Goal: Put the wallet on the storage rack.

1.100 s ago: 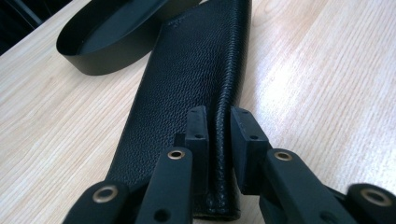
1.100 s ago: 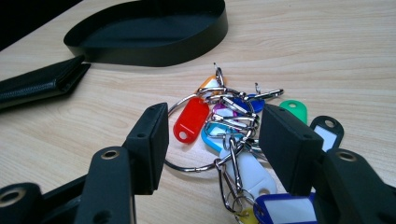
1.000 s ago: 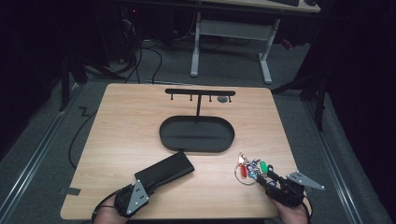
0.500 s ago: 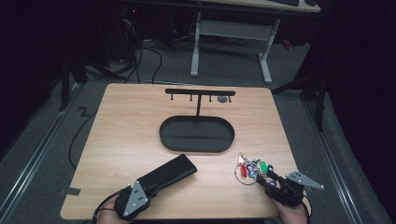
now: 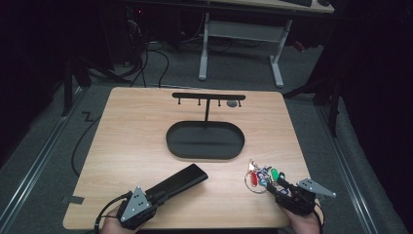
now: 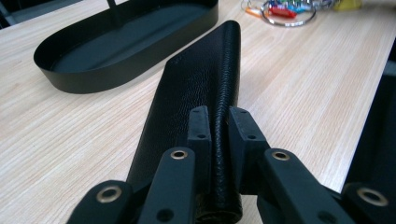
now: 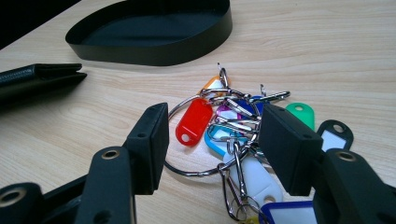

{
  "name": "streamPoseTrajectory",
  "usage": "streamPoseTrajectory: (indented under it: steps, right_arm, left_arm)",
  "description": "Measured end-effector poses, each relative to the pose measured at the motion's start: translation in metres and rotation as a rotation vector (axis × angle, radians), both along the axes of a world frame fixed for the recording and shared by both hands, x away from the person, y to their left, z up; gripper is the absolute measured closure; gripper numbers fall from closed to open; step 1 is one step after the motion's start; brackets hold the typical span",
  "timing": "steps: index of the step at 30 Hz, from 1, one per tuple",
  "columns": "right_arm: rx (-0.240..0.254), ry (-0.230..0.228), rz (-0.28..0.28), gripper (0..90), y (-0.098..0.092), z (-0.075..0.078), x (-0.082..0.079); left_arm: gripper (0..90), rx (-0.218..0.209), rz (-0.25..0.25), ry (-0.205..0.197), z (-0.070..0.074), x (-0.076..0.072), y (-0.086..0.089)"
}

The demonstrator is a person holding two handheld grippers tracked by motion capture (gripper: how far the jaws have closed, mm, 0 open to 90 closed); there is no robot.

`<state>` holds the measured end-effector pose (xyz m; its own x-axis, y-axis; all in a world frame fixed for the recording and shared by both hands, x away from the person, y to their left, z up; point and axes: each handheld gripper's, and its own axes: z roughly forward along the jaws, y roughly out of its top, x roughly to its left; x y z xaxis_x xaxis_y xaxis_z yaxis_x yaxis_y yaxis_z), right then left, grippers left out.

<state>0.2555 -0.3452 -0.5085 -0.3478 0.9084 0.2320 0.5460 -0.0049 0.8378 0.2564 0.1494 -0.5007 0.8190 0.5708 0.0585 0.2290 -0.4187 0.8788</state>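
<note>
the left tongs pinch the near end of a black leather wallet, one pad on each side of its folded edge. the wallet lies long and flat on the wooden surface, its far end pointing toward the black oval tray, near it but not touching. in the high view the left tongs sit at the near left edge of the surface.

the right tongs are spread, empty, with a bunch of key tags on a ring lying between and just ahead of the pads. the tags rest on the surface, near right of the tray. a black rack rises from the tray's far side.
</note>
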Motion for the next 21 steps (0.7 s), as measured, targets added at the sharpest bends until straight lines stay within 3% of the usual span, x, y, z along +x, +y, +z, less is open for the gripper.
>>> streamPoseTrajectory:
  steps: [4,11,17,21]
  right_arm:
    - [0.0,0.006,0.006,43.6,0.001,-0.001,0.001]
    - [0.0,0.003,0.013,43.6,0.003,0.0,0.0]
    - [0.012,0.01,0.015,43.6,0.003,-0.002,0.002]
    - [0.011,0.001,0.017,43.6,0.002,0.0,0.001]
  left_arm:
    - [80.5,-0.024,-0.003,0.013,0.001,0.0,0.002]
    - [80.8,-0.101,-0.012,0.044,0.007,-0.003,0.003]
    - [80.9,-0.175,0.0,0.087,0.008,0.003,0.007]
    - [81.0,-0.2,0.001,0.096,0.01,0.006,0.01]
